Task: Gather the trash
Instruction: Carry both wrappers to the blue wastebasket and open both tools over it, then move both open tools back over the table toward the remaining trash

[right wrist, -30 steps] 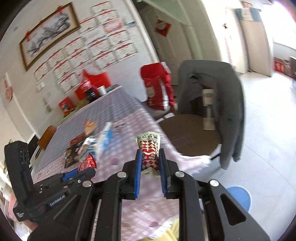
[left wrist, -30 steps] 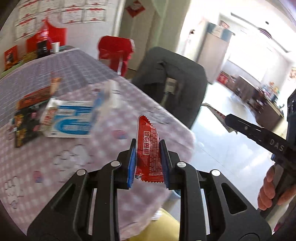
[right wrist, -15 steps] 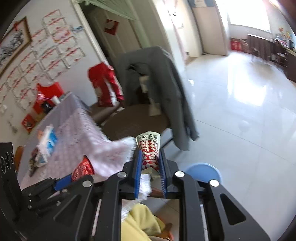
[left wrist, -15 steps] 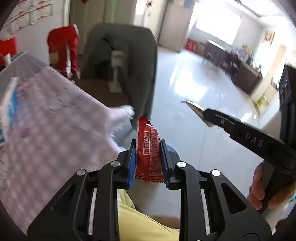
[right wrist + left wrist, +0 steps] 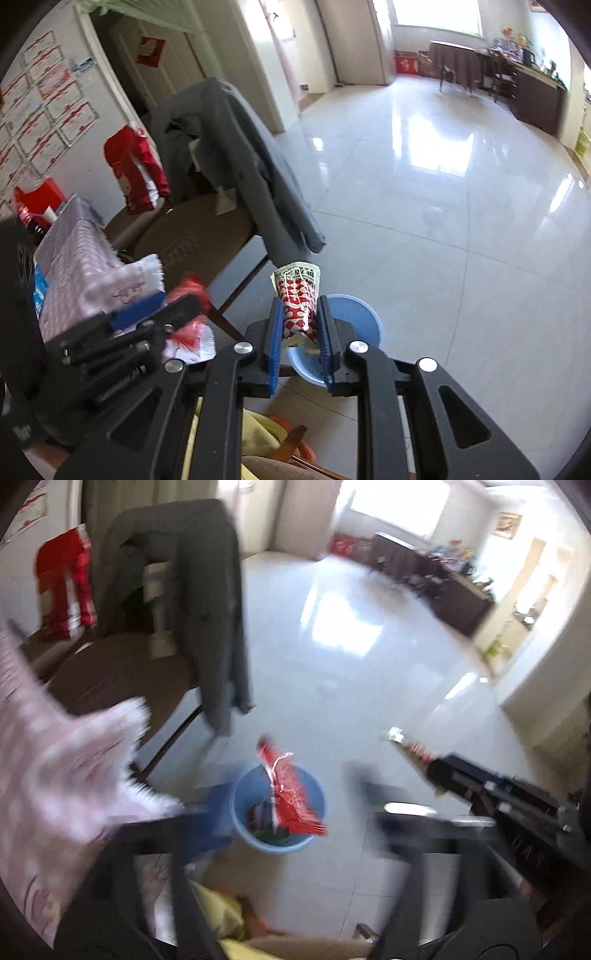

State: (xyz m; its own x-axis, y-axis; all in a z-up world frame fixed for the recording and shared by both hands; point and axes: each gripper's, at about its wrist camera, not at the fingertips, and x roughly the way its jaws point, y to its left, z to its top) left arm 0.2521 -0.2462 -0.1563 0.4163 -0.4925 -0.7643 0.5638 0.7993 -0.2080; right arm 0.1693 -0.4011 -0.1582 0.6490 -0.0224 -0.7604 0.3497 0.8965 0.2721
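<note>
My left gripper is blurred and its jaws are opening wide. A red snack wrapper hangs loose between them, touching neither pad, right over a blue bucket on the floor with dark trash inside. My right gripper is shut on a red-and-white checked wrapper, held just above and in front of the blue bucket. In the left wrist view the right gripper reaches in from the right with that wrapper's tip sticking out.
A chair draped with a grey jacket stands just behind the bucket. The table's pink checked cloth hangs at the left. A red bag sits further back. Glossy tiled floor stretches to the right.
Both grippers swung away from the table and tipped down over the bucket. The left jaws went from shut on the red wrapper to wide apart, and the wrapper came free.
</note>
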